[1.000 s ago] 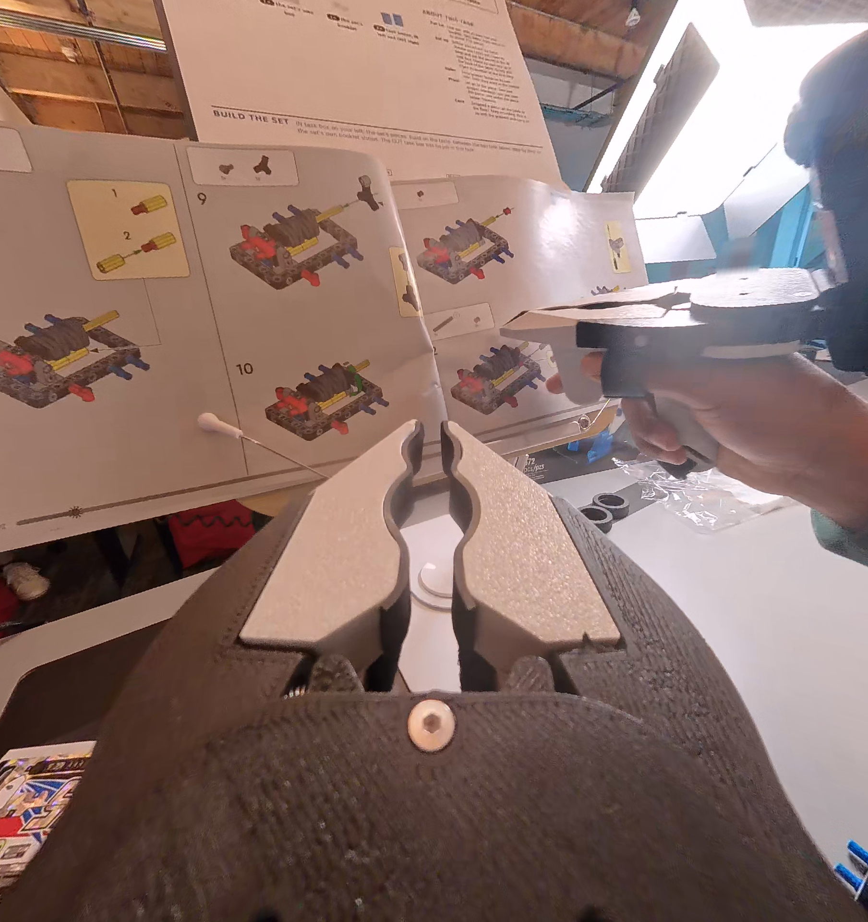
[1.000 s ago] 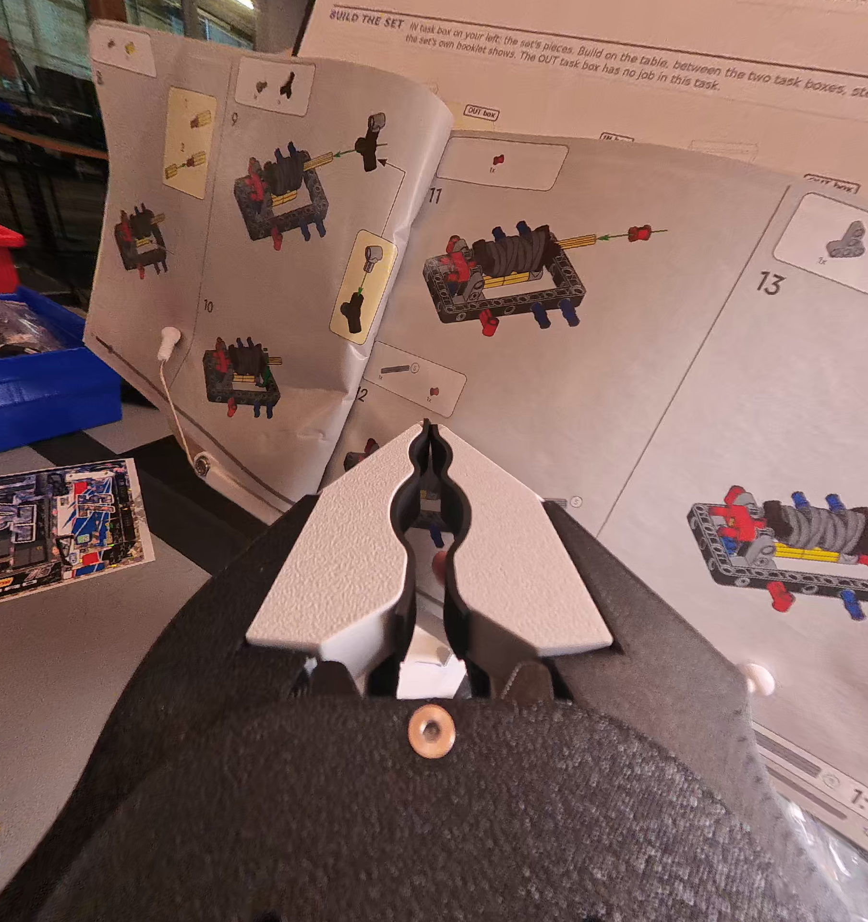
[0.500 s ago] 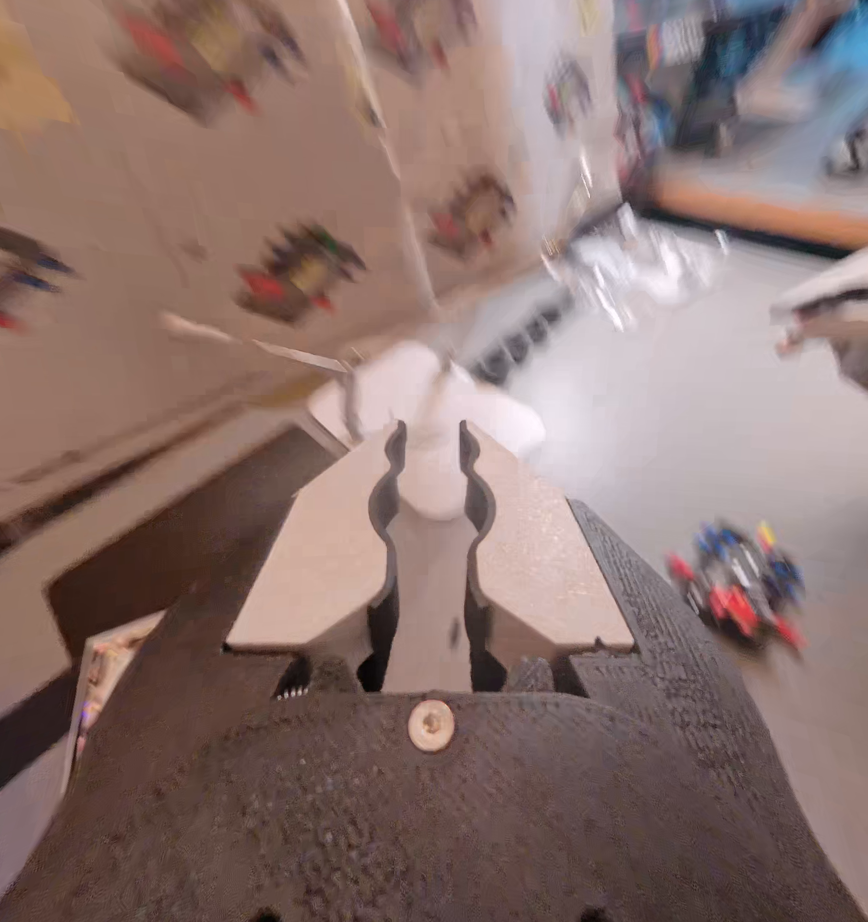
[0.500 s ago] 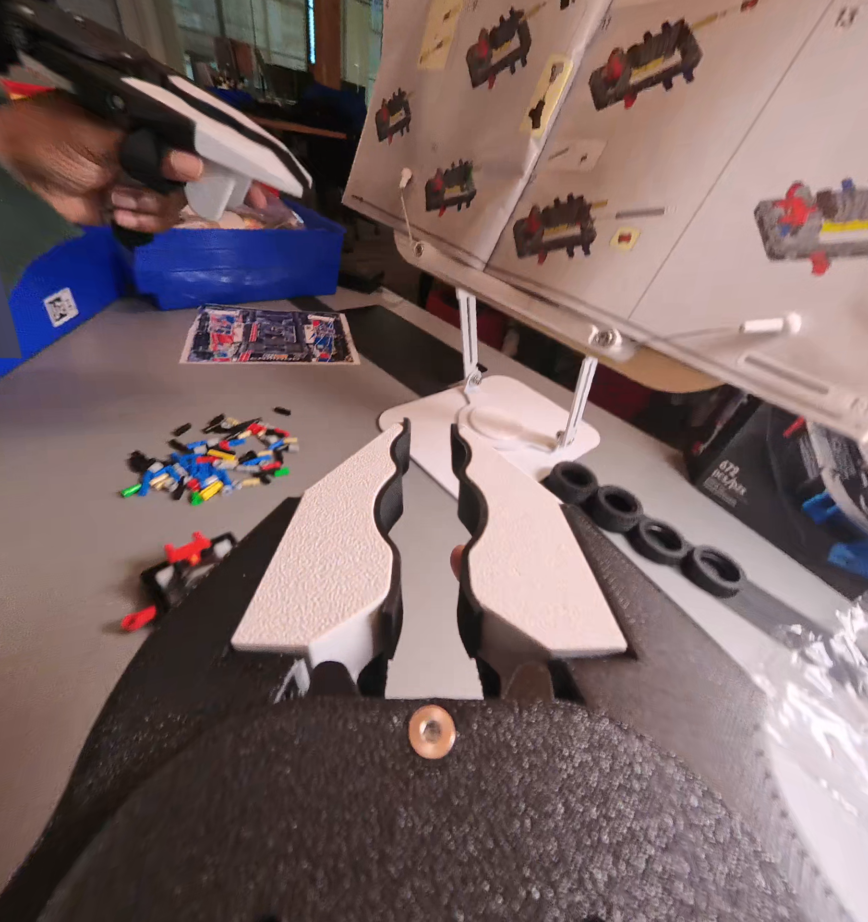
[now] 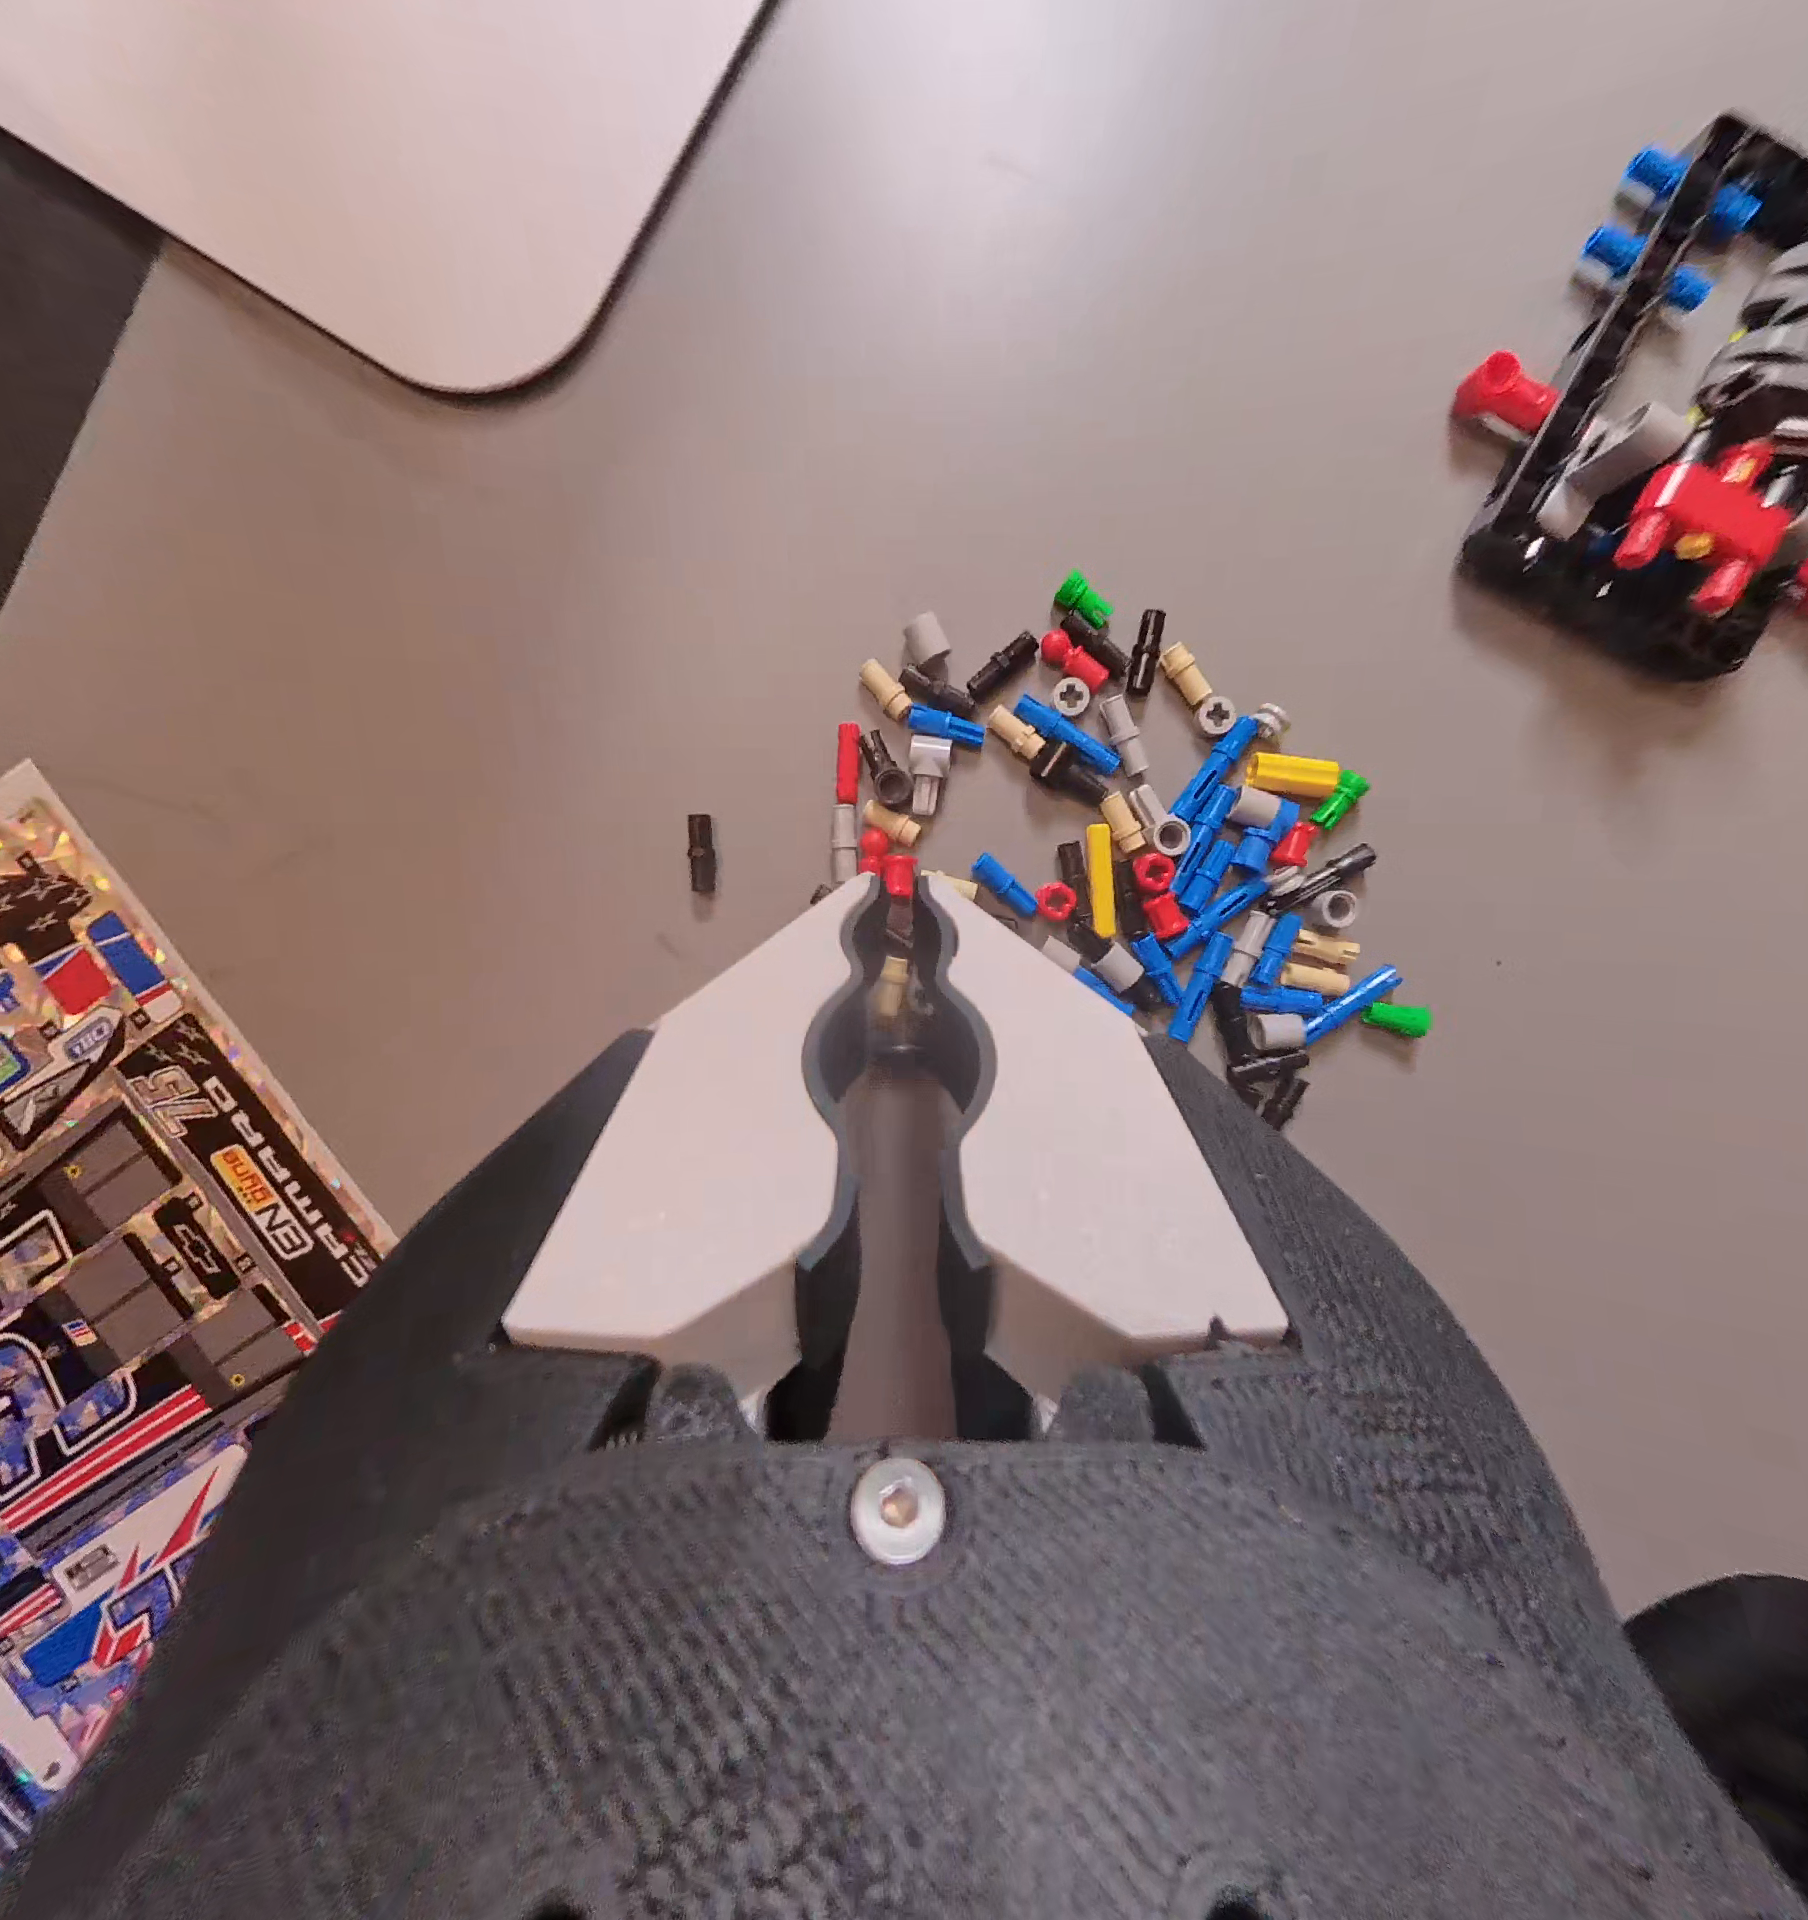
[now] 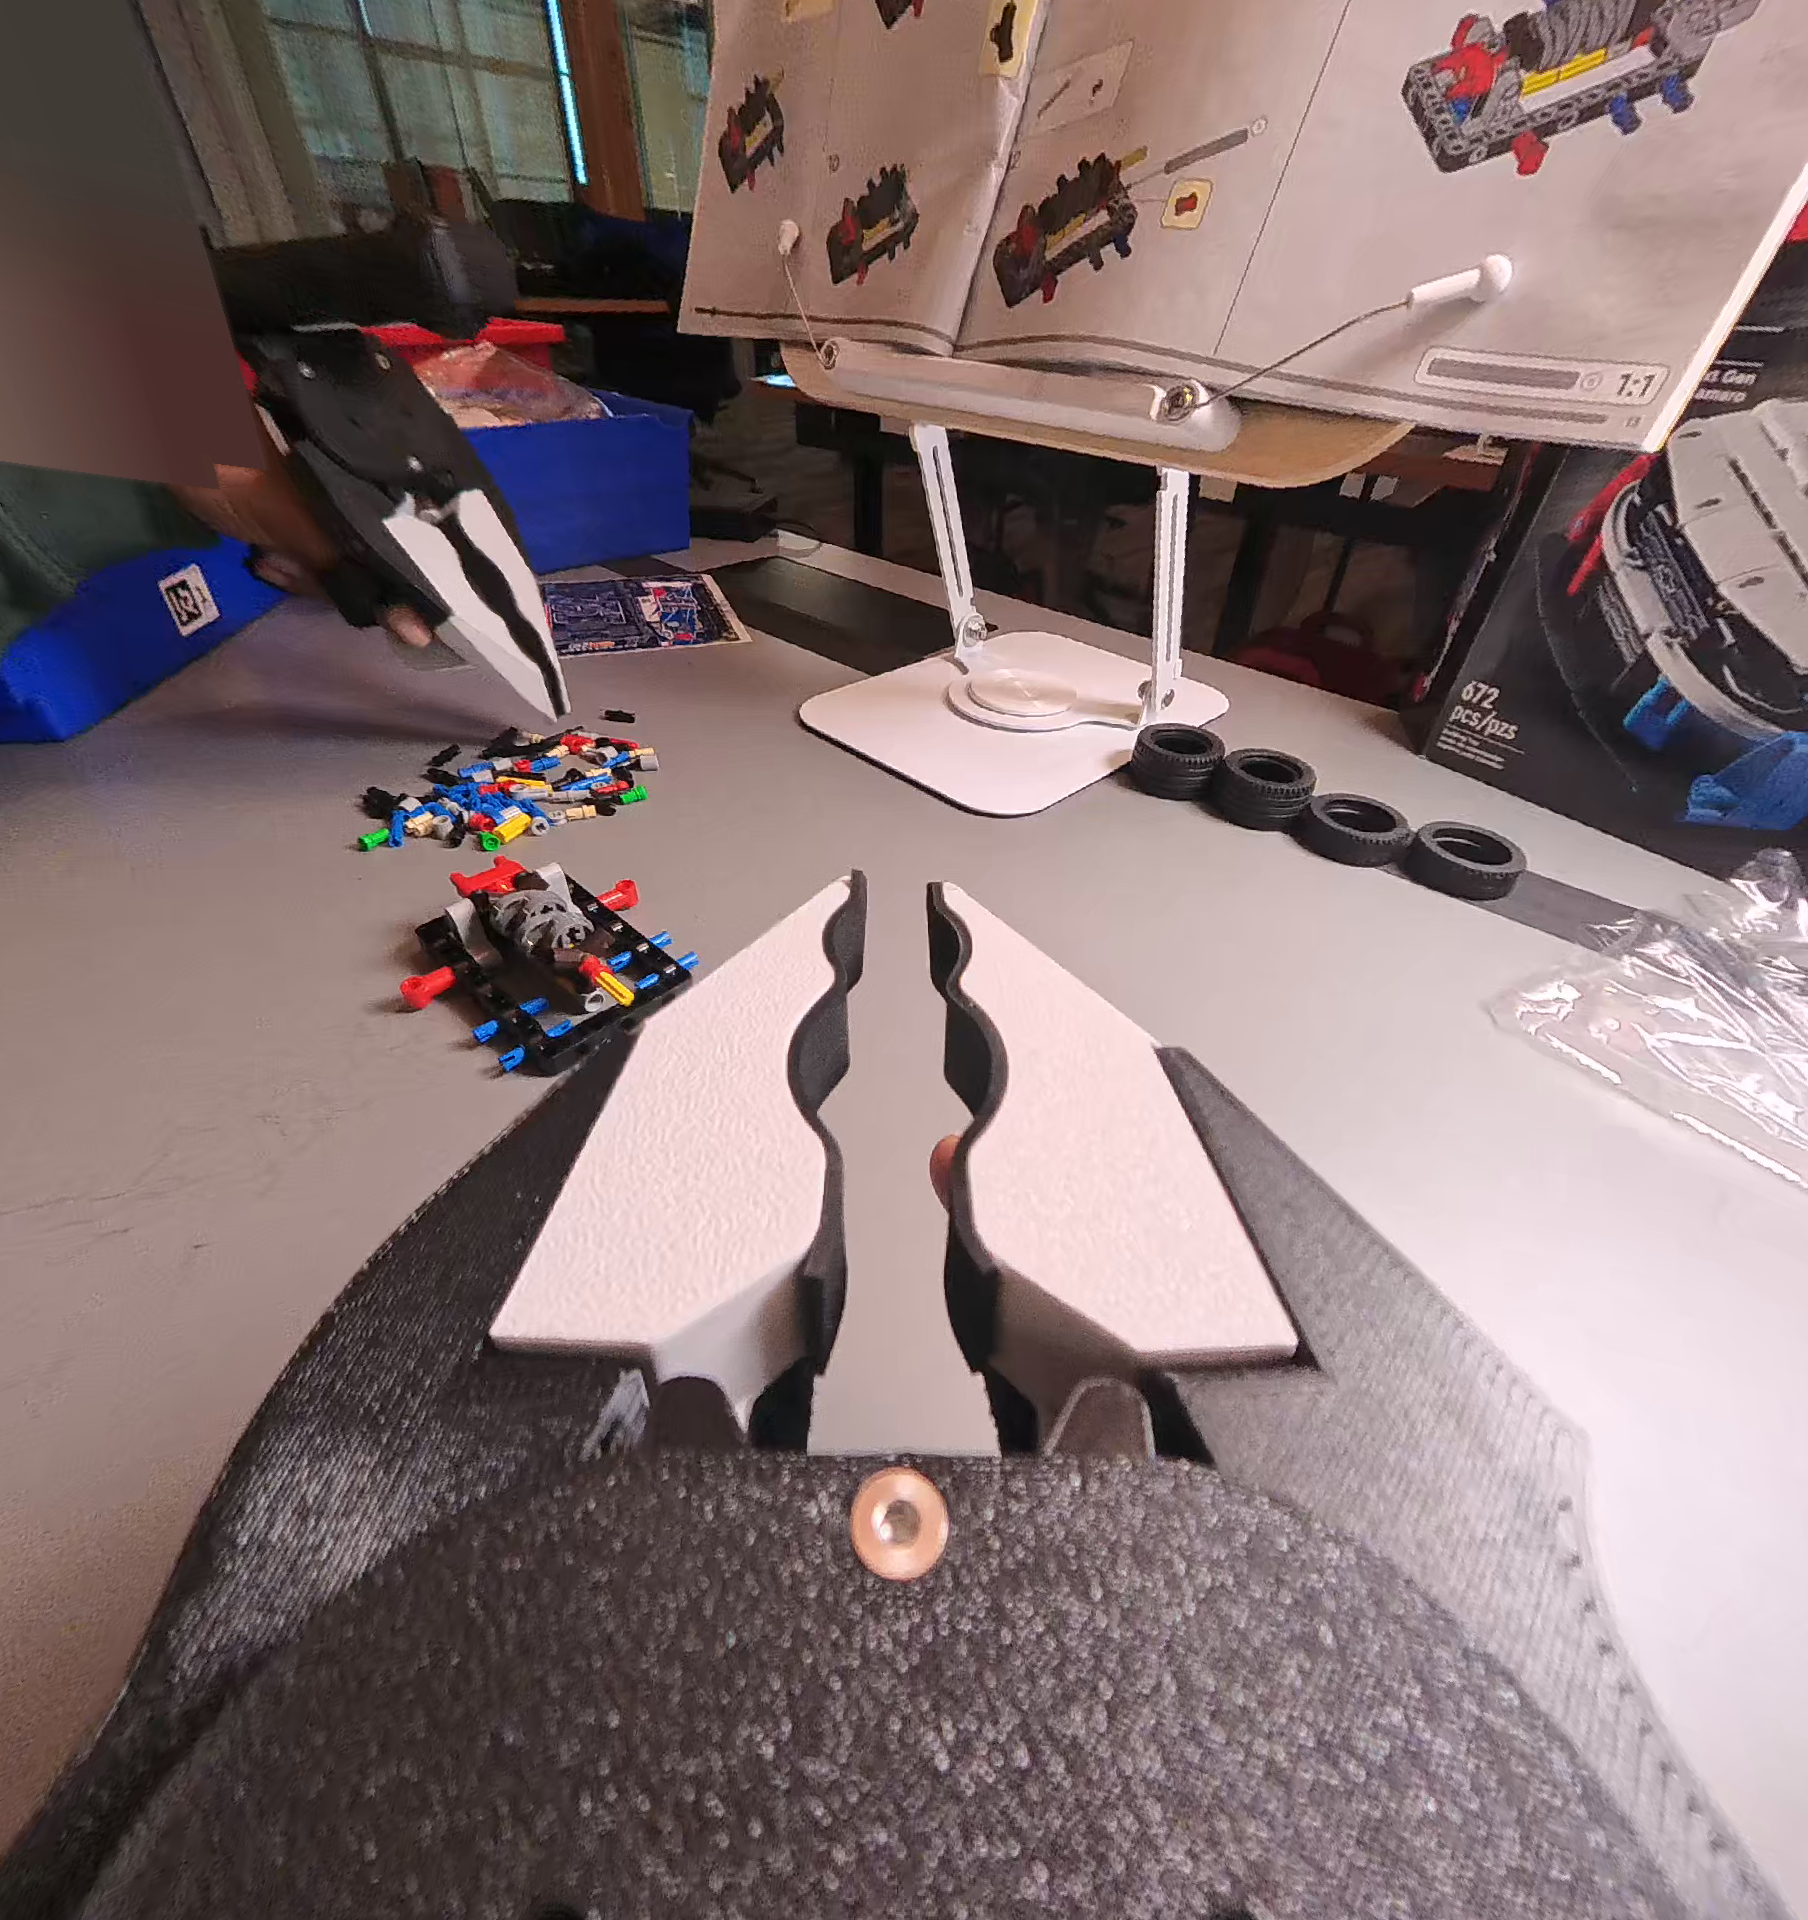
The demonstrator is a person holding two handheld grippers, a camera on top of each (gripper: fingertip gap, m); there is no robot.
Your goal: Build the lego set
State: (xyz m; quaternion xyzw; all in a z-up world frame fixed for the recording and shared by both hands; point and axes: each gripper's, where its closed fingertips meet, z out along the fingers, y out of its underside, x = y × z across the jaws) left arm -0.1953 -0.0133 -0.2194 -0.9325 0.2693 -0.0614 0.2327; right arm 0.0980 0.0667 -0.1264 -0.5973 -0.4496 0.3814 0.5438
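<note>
Fingers of my left gripper (image 5: 895, 902) are pressed together at the tips, pointing steeply down at the near-left edge of the pile of small pins (image 5: 1118, 842) on the counter (image 5: 464, 644). A small red pin (image 5: 895, 868) sits right at the tips, at twelve o'clock from them; whether it is pinched or only lies just beyond them I cannot tell. A tan piece shows through the hollow between the pads. The rest of the pile fans out from one to three o'clock, and a lone black pin (image 5: 702, 852) lies apart at eleven o'clock, its long axis running toward twelve.

Fingers of my right gripper (image 6: 895, 891) are spread with nothing between them, low over bare counter and aimed toward the white stand base (image 6: 1014, 717). From them the half-built frame (image 6: 552, 961) lies at ten o'clock, near, its long axis running from ten toward four, blue pins sticking out along its near side. In the left view the same frame is at two o'clock, well apart from the pile.

So the left is the hand at the parts and the right is nearer the frame. I judge that the coming move turns on whether the red pin is held, with the right free to steady the frame.
</note>
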